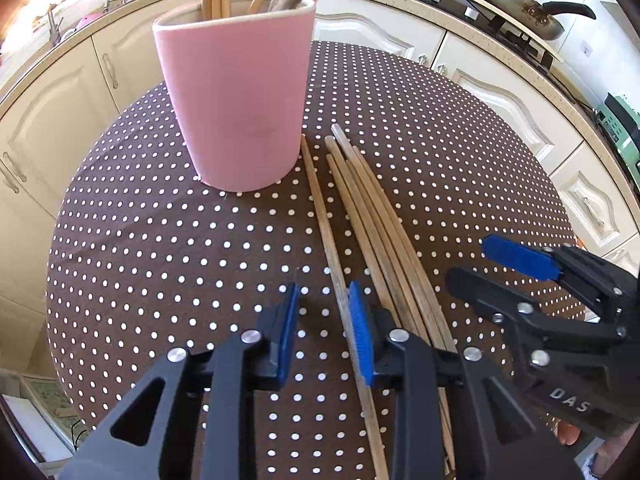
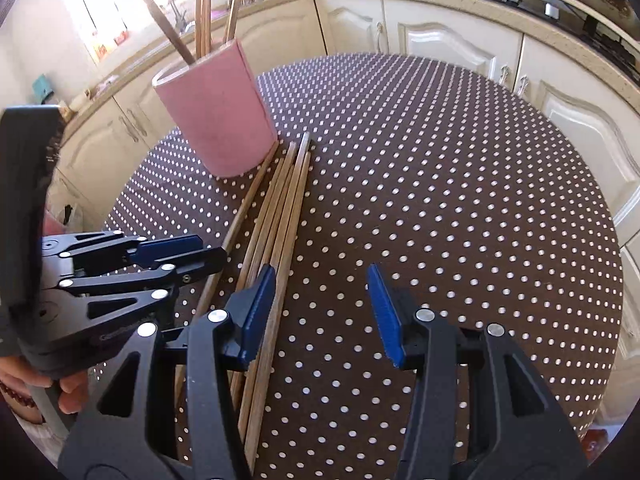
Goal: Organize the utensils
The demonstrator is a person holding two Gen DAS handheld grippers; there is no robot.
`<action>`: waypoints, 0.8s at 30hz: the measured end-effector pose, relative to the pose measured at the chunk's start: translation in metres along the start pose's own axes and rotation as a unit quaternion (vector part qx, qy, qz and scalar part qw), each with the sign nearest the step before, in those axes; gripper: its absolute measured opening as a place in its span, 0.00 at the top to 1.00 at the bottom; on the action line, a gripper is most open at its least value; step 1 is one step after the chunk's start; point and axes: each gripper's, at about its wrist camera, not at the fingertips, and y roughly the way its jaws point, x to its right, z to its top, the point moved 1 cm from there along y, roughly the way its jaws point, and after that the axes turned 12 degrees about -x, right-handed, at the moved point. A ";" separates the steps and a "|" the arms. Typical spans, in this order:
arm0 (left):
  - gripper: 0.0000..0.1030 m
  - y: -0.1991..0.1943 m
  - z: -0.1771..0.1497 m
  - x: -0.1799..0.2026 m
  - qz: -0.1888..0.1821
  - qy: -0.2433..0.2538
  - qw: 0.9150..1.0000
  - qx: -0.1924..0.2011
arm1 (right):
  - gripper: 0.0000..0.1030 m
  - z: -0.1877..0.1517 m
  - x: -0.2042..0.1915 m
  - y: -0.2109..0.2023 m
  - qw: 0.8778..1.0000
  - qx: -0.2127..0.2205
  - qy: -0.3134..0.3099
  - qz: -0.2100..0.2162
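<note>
A pink cup (image 1: pixel 236 104) (image 2: pixel 220 116) stands on the dotted brown tablecloth (image 1: pixel 160 248) with several wooden chopsticks upright in it. Right of it, one chopstick (image 1: pixel 324 220) lies apart from a bundle of chopsticks (image 1: pixel 372 216) (image 2: pixel 284 200). My left gripper (image 1: pixel 325 334) (image 2: pixel 214 250) is low over the single chopstick, which runs between its blue pads close to the right one; a gap shows at the left pad. My right gripper (image 2: pixel 322 312) (image 1: pixel 468 260) stands open at the bundle's right edge, with its left finger over the sticks and bare cloth across most of its gap.
Cream kitchen cabinets (image 2: pixel 440 40) curve round the far side of the round table. A wok (image 1: pixel 516 0) sits on the stove at the back right. A person's hand (image 2: pixel 68 392) holds the left gripper's handle at the near left.
</note>
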 end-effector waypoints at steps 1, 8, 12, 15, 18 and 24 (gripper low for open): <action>0.75 -0.002 -0.006 -0.004 0.000 0.000 1.000 -0.001 | 0.54 0.002 0.001 0.003 1.000 -0.005 0.007 0.007; 0.76 -0.007 -0.022 -0.016 -0.009 0.000 1.000 -0.003 | 0.67 0.011 -0.002 0.016 1.000 -0.025 0.011 -0.002; 0.76 -0.007 -0.020 -0.015 -0.007 0.000 1.000 -0.003 | 0.67 0.018 -0.009 0.022 0.999 -0.035 0.001 -0.019; 0.76 -0.008 -0.019 -0.014 -0.006 0.002 1.000 -0.005 | 0.67 0.021 -0.017 0.026 0.998 -0.045 -0.009 -0.040; 0.76 -0.007 -0.015 -0.010 -0.003 0.004 1.000 -0.007 | 0.67 0.027 -0.023 0.030 0.997 -0.055 -0.016 -0.057; 0.76 -0.004 -0.004 -0.002 0.009 0.005 1.000 -0.015 | 0.67 0.044 -0.027 0.036 0.993 -0.085 -0.023 -0.076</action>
